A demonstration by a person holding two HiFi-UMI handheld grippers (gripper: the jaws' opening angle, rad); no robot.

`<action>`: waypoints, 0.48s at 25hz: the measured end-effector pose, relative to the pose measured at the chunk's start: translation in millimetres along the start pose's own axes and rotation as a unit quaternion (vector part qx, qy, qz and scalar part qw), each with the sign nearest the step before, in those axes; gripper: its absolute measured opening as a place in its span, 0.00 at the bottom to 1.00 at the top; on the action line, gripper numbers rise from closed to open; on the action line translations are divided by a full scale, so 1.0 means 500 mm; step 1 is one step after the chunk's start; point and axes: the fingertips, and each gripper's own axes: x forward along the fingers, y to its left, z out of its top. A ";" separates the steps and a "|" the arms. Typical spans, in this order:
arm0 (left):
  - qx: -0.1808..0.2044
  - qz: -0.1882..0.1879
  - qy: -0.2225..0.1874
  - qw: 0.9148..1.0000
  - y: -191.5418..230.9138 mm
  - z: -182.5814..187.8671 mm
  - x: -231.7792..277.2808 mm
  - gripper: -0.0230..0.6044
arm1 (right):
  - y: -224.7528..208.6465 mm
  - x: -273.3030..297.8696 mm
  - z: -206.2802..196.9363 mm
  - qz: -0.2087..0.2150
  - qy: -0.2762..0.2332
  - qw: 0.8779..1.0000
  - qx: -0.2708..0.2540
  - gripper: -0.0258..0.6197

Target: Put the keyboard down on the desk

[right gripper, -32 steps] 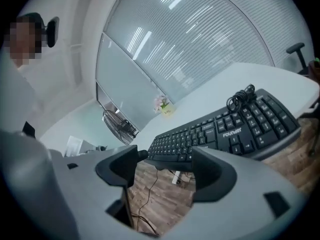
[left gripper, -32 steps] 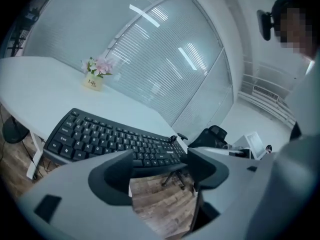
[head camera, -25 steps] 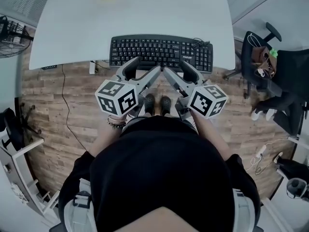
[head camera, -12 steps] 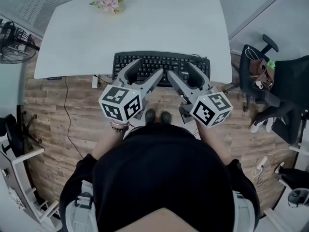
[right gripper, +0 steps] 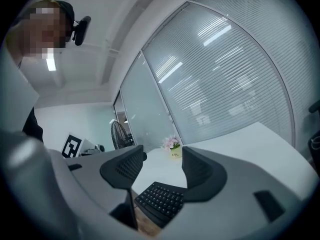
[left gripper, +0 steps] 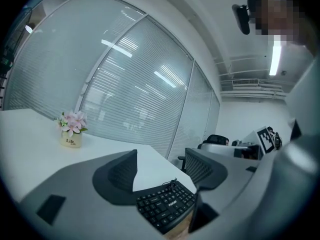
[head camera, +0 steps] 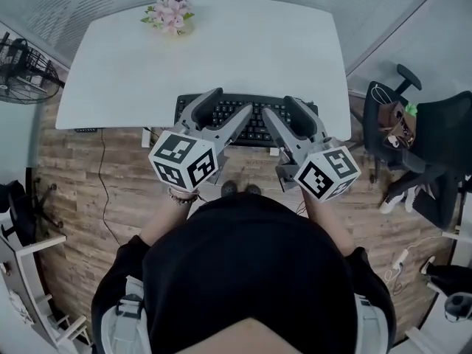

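"Head view: report the keyboard's position," says the inspector.

"The keyboard lies at the near edge of the desk, right of the middle. Its long sides run parallel to that edge. Its near long side overhangs the edge, above the wood floor."

"State of the left gripper?"

"The left gripper is above the keyboard's left half. In the left gripper view the jaws stand wide apart and are closing. The keyboard shows low in the gap between them. Neither pad presses on it."

"And the right gripper?"

"The right gripper is above the keyboard's right half. In the right gripper view its jaws are also apart and closing, a little narrower than the left pair. The keys show between and below them. Nothing is clamped."

"Is either tool carrying anything?"

"No. Both are empty. The head view does not settle whether any jaw tip touches the keys."

"What else is on the desk?"

"A flower pot stands near the far left corner, well apart from the keyboard."
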 end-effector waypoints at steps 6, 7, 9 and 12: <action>0.034 0.000 -0.016 0.999 -0.009 0.020 0.001 0.41 | 0.010 0.003 0.029 -0.001 -0.011 1.000 -0.023 0.37; 0.035 0.000 -0.020 0.999 -0.010 0.023 0.001 0.39 | 0.011 0.004 0.032 -0.001 -0.014 1.000 -0.027 0.36; 0.038 0.000 -0.026 0.999 -0.012 0.028 0.001 0.35 | 0.014 0.006 0.036 -0.001 -0.018 0.999 -0.039 0.35; 0.037 -0.002 -0.033 0.999 -0.015 0.035 -0.001 0.30 | 0.018 0.007 0.042 0.001 -0.023 0.999 -0.047 0.32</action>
